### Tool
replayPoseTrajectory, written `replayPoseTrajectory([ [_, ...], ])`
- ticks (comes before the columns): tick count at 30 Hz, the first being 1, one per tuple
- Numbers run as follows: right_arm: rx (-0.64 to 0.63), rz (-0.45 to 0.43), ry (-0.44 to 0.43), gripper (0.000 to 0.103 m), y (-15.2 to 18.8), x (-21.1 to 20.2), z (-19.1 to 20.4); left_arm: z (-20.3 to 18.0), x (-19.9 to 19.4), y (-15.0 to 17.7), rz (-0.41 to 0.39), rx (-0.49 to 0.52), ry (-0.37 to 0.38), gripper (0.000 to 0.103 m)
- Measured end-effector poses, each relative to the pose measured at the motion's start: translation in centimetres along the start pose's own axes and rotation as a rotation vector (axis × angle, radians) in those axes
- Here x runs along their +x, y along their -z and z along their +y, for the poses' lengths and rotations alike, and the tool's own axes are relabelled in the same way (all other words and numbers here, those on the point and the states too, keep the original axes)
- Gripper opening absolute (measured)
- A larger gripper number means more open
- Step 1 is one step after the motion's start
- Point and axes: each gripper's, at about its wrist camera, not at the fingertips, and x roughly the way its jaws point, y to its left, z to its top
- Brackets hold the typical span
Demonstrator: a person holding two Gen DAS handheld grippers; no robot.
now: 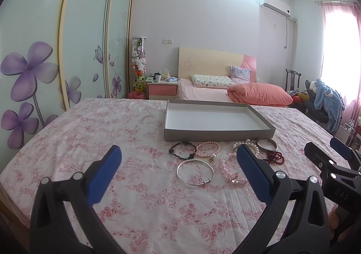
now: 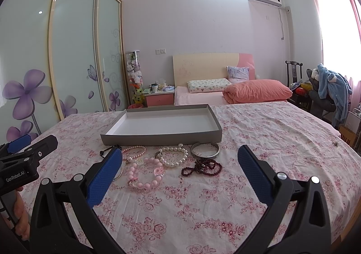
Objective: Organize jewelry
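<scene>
Grey card tray point(image 2: 158, 137) sits bare beyond my tools, so nothing is sorted yet. My left gripper point(image 1: 179, 161) and right gripper point(image 2: 180, 161) both gape wide, holding nothing. All the bracelets point(image 2: 173, 157) lie just ahead of my fingertips, near the tray's front wall, every piece waiting.

The bench point(image 2: 259, 132) under its flowered cloth lay bare on the right side and in the whole near part, so a gripper could pass there freely. The jewelry lay close together just before the grey tray point(image 2: 162, 136): the pink bead bracelet point(image 2: 145, 184), the pearl bracelet point(image 2: 178, 157), the dark red beads point(image 2: 203, 167) and the metal cuff point(image 2: 205, 151), with small gaps between them. The tray's low front wall stood just behind them. The left side of the bench was also free.
</scene>
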Motion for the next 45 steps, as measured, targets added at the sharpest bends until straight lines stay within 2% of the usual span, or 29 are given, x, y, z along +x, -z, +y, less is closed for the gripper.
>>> replayPoseTrajectory([
  [37,0.012,0.011,-0.001,0.101,0.8,0.4,-0.2,0.0,0.1,0.0,0.006,0.001,0.0,0.099],
  [45,0.024,0.034,0.0,0.101,1.0,0.9,-0.4,-0.1,0.3,1.1,0.018,-0.001,-0.004,0.099],
])
